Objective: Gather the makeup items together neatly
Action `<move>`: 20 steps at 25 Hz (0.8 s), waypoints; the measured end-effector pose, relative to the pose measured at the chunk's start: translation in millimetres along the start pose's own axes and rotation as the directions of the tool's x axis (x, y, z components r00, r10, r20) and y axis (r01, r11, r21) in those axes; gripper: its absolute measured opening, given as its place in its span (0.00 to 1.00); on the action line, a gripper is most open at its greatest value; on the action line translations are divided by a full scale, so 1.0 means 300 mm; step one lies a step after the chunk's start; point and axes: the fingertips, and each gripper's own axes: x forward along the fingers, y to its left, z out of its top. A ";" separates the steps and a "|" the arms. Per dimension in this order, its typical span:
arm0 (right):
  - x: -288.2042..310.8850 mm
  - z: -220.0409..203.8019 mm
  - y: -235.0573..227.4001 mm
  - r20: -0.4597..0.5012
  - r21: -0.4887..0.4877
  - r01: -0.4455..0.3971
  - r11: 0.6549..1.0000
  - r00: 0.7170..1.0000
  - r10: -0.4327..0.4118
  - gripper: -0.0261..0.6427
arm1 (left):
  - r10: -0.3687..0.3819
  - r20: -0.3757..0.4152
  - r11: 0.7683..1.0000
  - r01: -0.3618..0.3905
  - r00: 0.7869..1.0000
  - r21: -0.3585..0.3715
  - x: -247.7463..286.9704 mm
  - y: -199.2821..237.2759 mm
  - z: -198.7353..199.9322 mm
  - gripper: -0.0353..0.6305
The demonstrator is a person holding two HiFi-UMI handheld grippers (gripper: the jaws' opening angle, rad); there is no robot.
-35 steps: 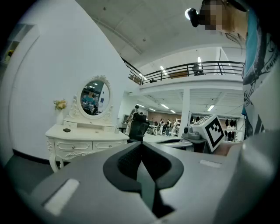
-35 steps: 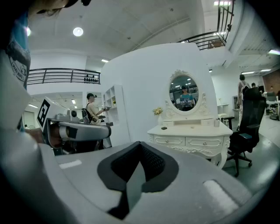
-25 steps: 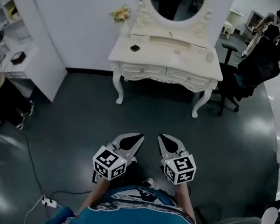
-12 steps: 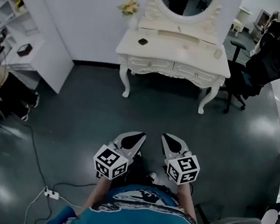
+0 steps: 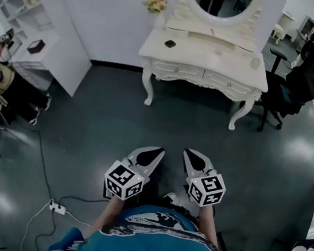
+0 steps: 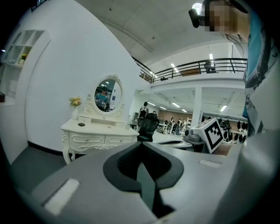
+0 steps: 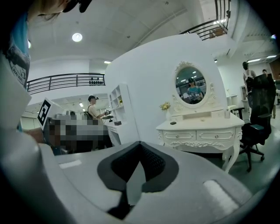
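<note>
Approach comes first, I judge: left gripper (image 5: 150, 156) and right gripper (image 5: 194, 160) both have jaws pressed together on nothing, well apart from the small dark makeup item (image 5: 169, 44) on the white worktop (image 5: 212, 59), so walk close before opening.

Seen from above, the person holds both grippers out in front of the chest, side by side and close together. The left gripper (image 5: 154, 152) and right gripper (image 5: 192, 155) point away from the body, jaws closed tip to tip on nothing (each carries a marker cube (image 5: 123, 181) at its near end). The forearms (image 5: 103, 218) run back to the torso.
</note>
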 end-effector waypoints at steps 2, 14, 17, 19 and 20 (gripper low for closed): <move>0.028 0.000 -0.014 -0.006 0.000 -0.006 1.000 1.000 0.006 0.04 | 0.010 -0.008 1.000 -0.010 1.000 -0.006 0.013 0.033 -0.005 0.07; 0.369 0.143 -0.248 -0.020 0.016 0.064 0.998 0.998 -0.064 0.04 | 0.003 -0.026 1.000 -0.003 1.000 -0.002 0.259 0.451 0.129 0.07; 0.493 0.198 -0.298 -0.017 0.042 0.086 0.995 0.996 -0.086 0.04 | -0.010 -0.033 1.000 0.010 0.999 0.009 0.316 0.593 0.197 0.07; 0.572 0.226 -0.329 -0.024 0.047 0.104 0.993 0.994 -0.103 0.04 | -0.016 -0.031 1.000 0.016 0.999 0.010 0.350 0.680 0.236 0.07; 0.613 0.240 -0.340 -0.028 0.047 0.110 0.993 0.994 -0.109 0.04 | -0.020 -0.030 1.000 0.020 0.999 0.009 0.364 0.722 0.253 0.07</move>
